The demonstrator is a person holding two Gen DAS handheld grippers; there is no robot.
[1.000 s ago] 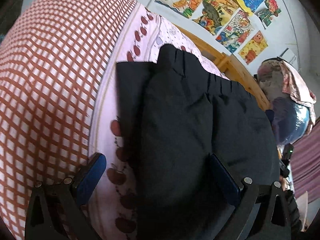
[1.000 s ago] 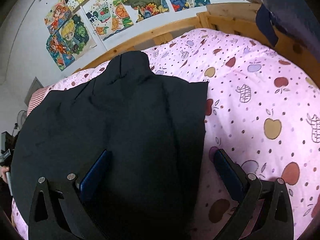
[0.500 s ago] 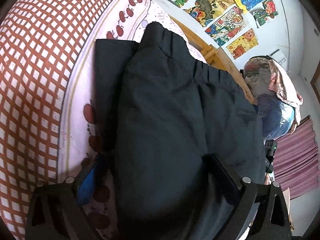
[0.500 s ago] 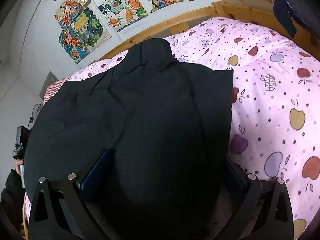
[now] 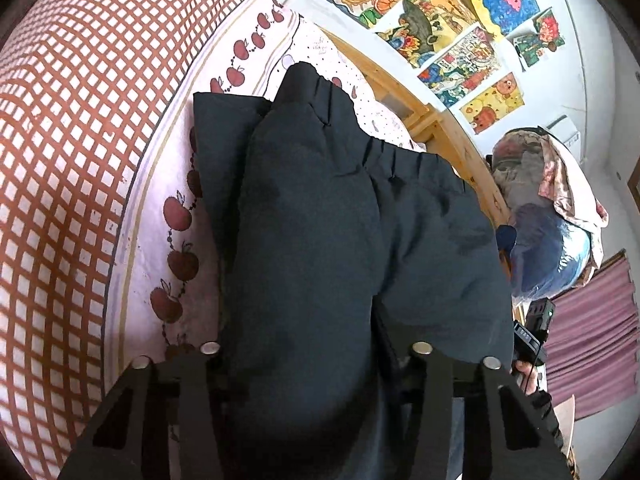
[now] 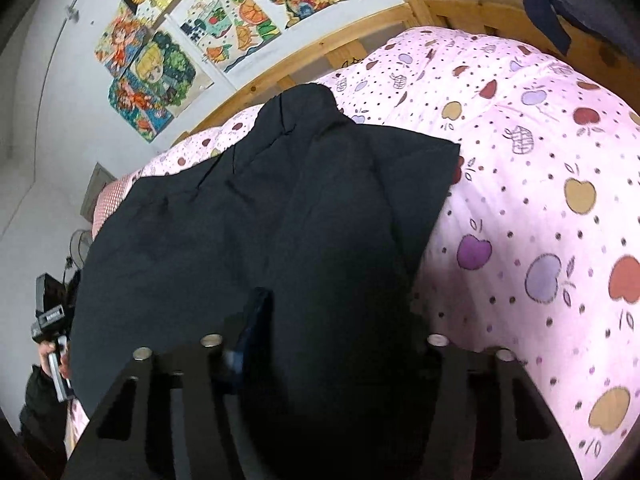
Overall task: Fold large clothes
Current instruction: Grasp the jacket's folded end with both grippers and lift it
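Note:
A large black padded garment with a gathered elastic edge lies partly folded on the pink apple-print quilt. A bulge of its cloth fills the narrow gap of my left gripper, which is shut on it; the pads are buried in the fabric. In the right wrist view the same black garment spreads over the quilt. My right gripper is shut on a thick fold near its right edge. One blue pad shows; the other is hidden.
A red-and-white checked cover lies left of the quilt. A wooden bed frame and a wall of colourful drawings stand behind. A heap of clothes sits beyond the bed's end. A hand holds the other gripper's handle.
Both grippers moved forward onto the garment and closed: the fingers, wide apart a second ago, now pinch bunched black cloth. The fabric has risen between them.

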